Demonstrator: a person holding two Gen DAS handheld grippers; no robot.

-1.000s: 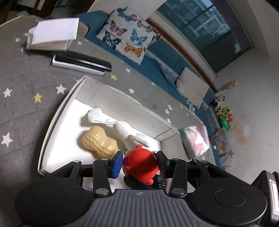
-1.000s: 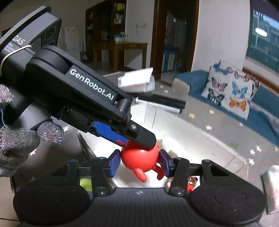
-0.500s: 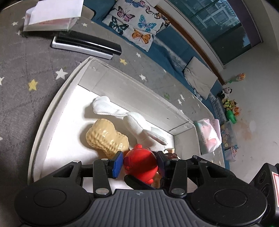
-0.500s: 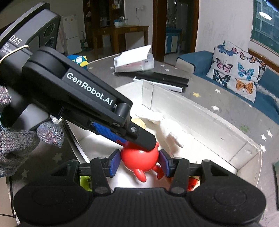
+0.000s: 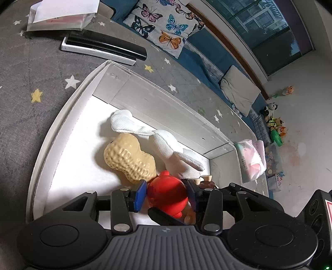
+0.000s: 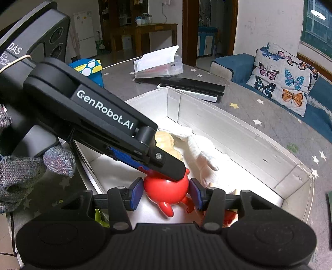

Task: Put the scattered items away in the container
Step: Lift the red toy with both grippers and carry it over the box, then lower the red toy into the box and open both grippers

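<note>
Red toy point(image 5: 167, 192) hung low inside the white box point(image 5: 62, 116), just above its floor near the box's near end, clamped by both tools at once. Left gripper point(image 5: 166, 193) slanted steeply down into the box, blue pads point(image 5: 139, 195) pressed on the toy's two sides. Right gripper point(image 6: 166, 192) likewise tipped downward, its own pads tight against the toy's round body; toy's little legs dangled below them. In the right wrist view, the left tool's long black body crossed from the upper left, its fingertip lying over the top of the toy. A hand in a grey knit glove point(image 6: 31, 170) gripped that tool's handle, outside the box's near wall.

Inside the box, just beyond the toy: a tan peanut-shaped toy point(image 5: 129, 157), and a white cloth toy point(image 5: 166, 143) lying along the far wall. A small brown item point(image 5: 207, 182) showed beside the toy, too hidden to identify.

Beyond the box's far corner, on the grey starred cloth point(image 5: 31, 62), lay a black and white flat device point(image 5: 103, 47) and a tissue pack point(image 5: 60, 16).
</note>
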